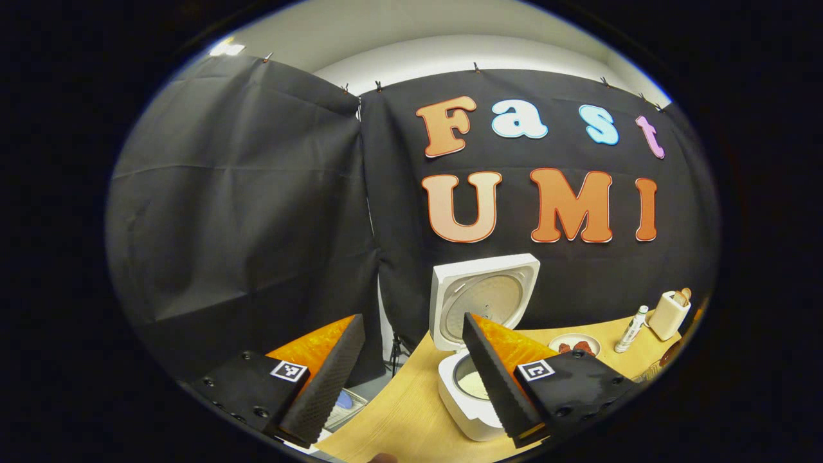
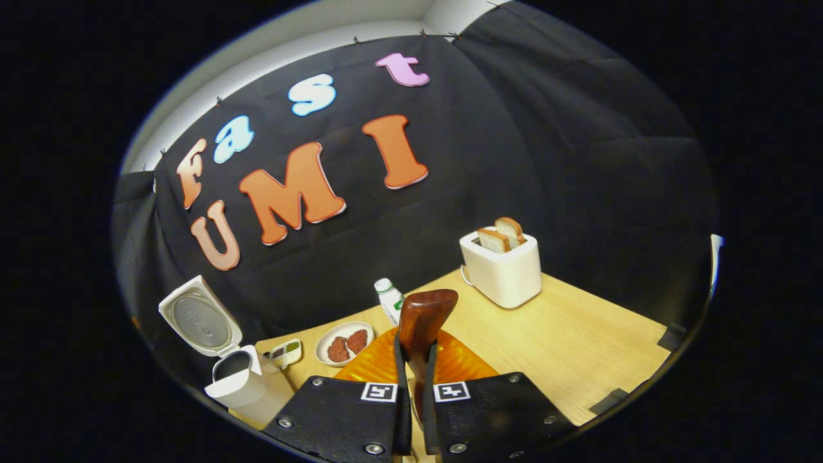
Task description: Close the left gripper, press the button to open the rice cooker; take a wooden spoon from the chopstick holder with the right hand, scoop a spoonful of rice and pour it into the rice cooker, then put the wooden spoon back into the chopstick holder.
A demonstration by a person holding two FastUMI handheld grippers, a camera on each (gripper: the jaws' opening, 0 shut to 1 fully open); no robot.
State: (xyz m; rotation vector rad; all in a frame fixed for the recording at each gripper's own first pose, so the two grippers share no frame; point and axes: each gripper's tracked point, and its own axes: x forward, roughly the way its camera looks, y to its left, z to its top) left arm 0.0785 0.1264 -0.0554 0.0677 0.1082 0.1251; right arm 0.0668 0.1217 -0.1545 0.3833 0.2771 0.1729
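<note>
The white rice cooker [image 1: 472,392] stands on the wooden table with its lid [image 1: 482,299] swung up; pale rice shows in its pot. My left gripper [image 1: 411,379] hovers open just in front of it, its right finger overlapping the cooker, with nothing held. In the right gripper view the same cooker [image 2: 241,382] sits at the lower left, lid [image 2: 199,318] open. My right gripper [image 2: 416,392] is shut on the handle of a brown wooden spoon [image 2: 421,321], whose bowl points up and forward. The chopstick holder and rice supply are hidden.
A white toaster [image 2: 505,267] with bread slices stands at the table's back right, a small white bottle [image 2: 389,299] left of it. A plate with reddish pieces [image 2: 344,344] and a small sauce dish [image 2: 286,352] lie near the cooker. The table edge [image 2: 630,379] runs along the right.
</note>
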